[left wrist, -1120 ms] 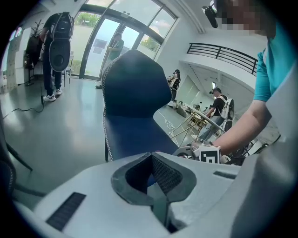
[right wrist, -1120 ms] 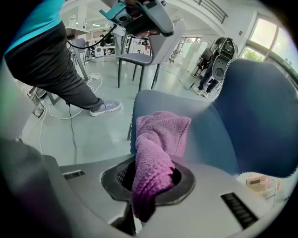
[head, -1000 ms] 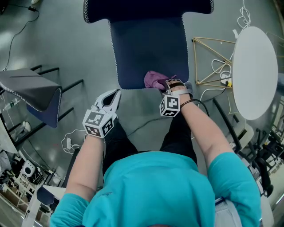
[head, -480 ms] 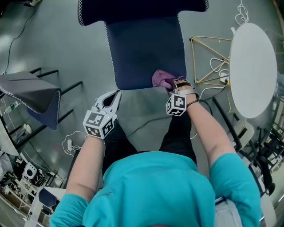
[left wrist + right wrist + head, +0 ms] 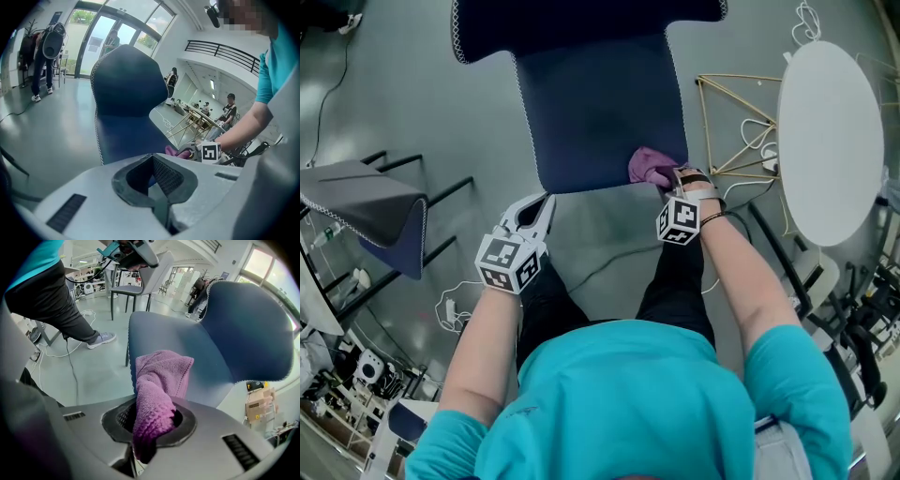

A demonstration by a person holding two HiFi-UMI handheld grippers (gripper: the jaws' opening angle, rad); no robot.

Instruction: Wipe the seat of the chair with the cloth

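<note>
Rightward along the front edge of the seat [image 5: 600, 112] our right hand-held gripper [image 5: 667, 180] had slid, clenched on a bunched end of the cloth [image 5: 647, 166]. The rest, which we judged soft, light and limp, lay just ahead of its jaws. Our left hand-held gripper [image 5: 539, 208] hung closed, empty.

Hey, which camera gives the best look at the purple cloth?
The right gripper view: the cloth fills the centre, pinched in the right gripper's fingers, against the seat. The head view shows a small patch at the seat's front corner; the left gripper view, only a sliver.
</note>
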